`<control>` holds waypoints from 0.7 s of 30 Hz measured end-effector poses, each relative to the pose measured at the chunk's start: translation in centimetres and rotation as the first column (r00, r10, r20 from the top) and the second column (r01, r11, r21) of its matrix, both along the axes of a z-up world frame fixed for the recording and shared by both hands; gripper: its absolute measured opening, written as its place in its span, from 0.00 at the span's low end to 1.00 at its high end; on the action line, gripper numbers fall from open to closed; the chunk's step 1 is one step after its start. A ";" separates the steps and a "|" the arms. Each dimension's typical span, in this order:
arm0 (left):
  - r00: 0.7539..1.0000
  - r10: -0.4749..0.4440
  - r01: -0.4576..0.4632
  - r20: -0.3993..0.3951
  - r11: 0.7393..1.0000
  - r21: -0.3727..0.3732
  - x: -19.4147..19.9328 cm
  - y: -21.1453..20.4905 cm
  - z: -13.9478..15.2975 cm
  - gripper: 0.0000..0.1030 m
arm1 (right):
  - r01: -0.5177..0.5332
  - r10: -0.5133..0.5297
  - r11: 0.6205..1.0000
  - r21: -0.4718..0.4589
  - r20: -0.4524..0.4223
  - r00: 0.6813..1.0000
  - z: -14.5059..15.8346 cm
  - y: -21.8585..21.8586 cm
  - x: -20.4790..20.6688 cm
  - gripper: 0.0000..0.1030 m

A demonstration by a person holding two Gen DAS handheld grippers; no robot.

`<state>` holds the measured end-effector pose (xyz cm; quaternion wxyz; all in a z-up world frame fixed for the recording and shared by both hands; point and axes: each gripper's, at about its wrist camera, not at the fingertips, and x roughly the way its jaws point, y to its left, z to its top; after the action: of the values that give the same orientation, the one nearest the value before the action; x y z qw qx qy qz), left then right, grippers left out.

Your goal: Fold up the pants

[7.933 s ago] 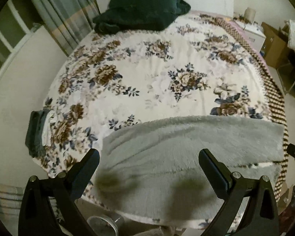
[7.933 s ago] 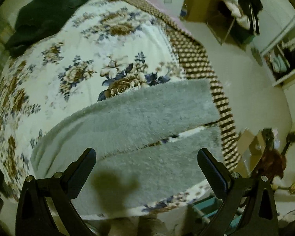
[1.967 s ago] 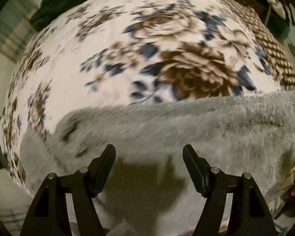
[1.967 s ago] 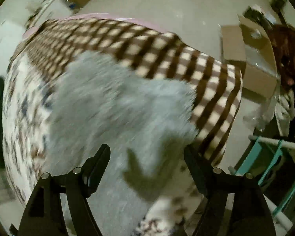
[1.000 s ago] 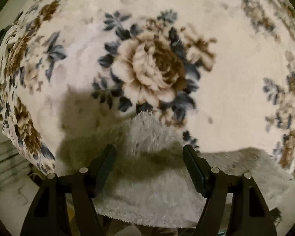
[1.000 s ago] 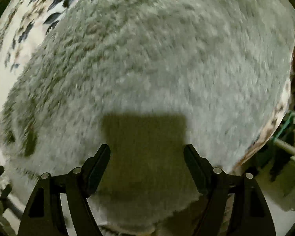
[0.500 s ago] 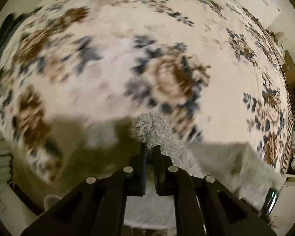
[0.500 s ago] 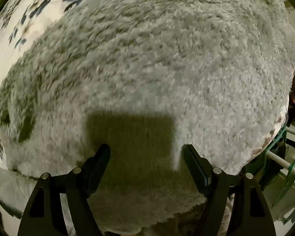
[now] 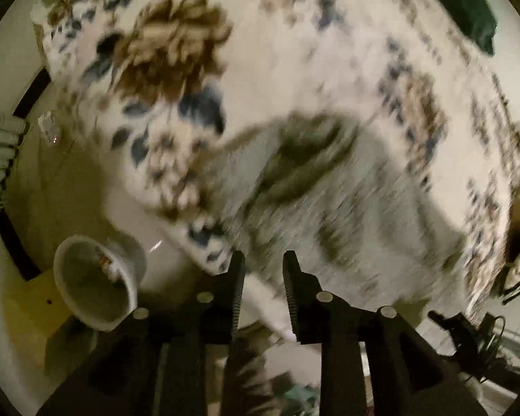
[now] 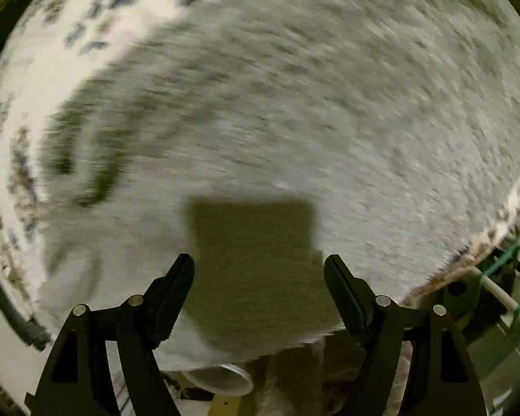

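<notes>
The grey fleece pants (image 9: 346, 215) lie bunched on the floral bed blanket (image 9: 277, 52), blurred by motion. In the left wrist view my left gripper (image 9: 263, 270) hangs over the near edge of the bed. Its jaws are opening with a narrow gap, and no cloth is pinched between them. In the right wrist view the pants (image 10: 294, 104) fill nearly the whole picture. My right gripper (image 10: 259, 270) hovers open just above them, casting a square shadow on the fleece, with nothing between its fingers.
A white bin (image 9: 93, 284) stands on the floor by the bed's corner, and its rim (image 10: 222, 378) shows under the right gripper. A dark green garment (image 9: 475, 17) lies at the far end of the bed. A teal and white rack (image 10: 502, 277) stands at the right.
Half a second ago the left gripper was shut on a tuft of the grey fleece; now its jaws have parted and it has swung toward the bed's edge. The right gripper has risen slightly, still open.
</notes>
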<state>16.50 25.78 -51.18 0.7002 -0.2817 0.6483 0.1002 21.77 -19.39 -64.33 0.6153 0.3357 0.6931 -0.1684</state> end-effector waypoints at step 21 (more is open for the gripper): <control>0.987 -0.089 0.095 -0.130 0.995 0.043 4.2 2.7 -6.4 0.04 | -0.290 0.291 0.957 -0.028 0.112 0.950 2.5 7.0 16.6 0.77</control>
<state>20.72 28.51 -57.58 0.6678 -0.2270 0.7016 0.1017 38.39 -12.37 -61.78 0.6739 0.2358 0.6976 -0.0604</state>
